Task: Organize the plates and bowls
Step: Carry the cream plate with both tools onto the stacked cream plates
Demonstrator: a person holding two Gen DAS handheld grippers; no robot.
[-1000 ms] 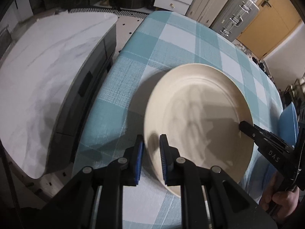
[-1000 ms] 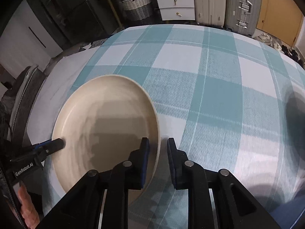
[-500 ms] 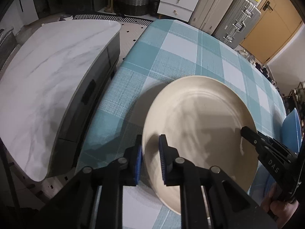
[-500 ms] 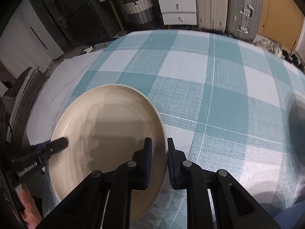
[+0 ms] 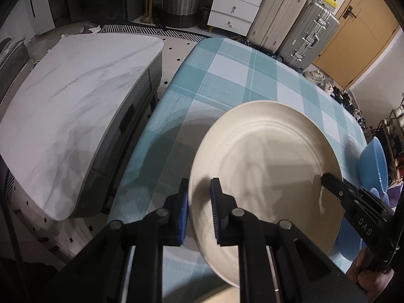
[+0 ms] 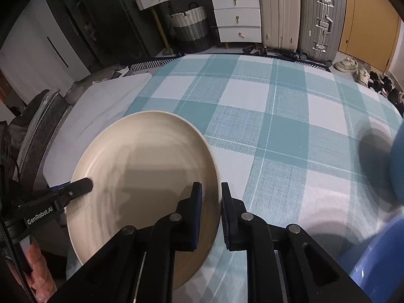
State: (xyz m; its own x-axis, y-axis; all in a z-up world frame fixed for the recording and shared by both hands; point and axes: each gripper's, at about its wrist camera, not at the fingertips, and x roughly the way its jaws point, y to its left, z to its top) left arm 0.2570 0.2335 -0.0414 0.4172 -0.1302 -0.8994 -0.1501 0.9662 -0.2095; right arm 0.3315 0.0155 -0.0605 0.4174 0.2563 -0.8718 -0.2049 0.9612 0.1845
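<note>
One round cream ceramic plate (image 5: 265, 156), held tilted above teal-and-white checked tablecloth (image 5: 227, 80). Gripped at opposite rims: left gripper (image 5: 199, 202) narrowed onto near-left rim, right gripper (image 6: 210, 202) pinching opposite rim. Blue bowl (image 5: 373, 166) just beyond. Grey marble-topped table (image 5: 70, 106) alongside; suitcases (image 6: 300, 12) and white drawers (image 6: 237, 17) behind.

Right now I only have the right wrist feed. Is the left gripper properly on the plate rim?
Observer: Yes. The left gripper straddles the rim of the cream plate, with one finger on the top face and the other outside the rim.
Operator: What's the blue blur at my right edge?
Observer: A blue bowl, just past the plate's far side.
Operator: Anything left of the checked cloth?
Observer: A marble-topped table runs alongside it, with a strip of floor between them.
</note>
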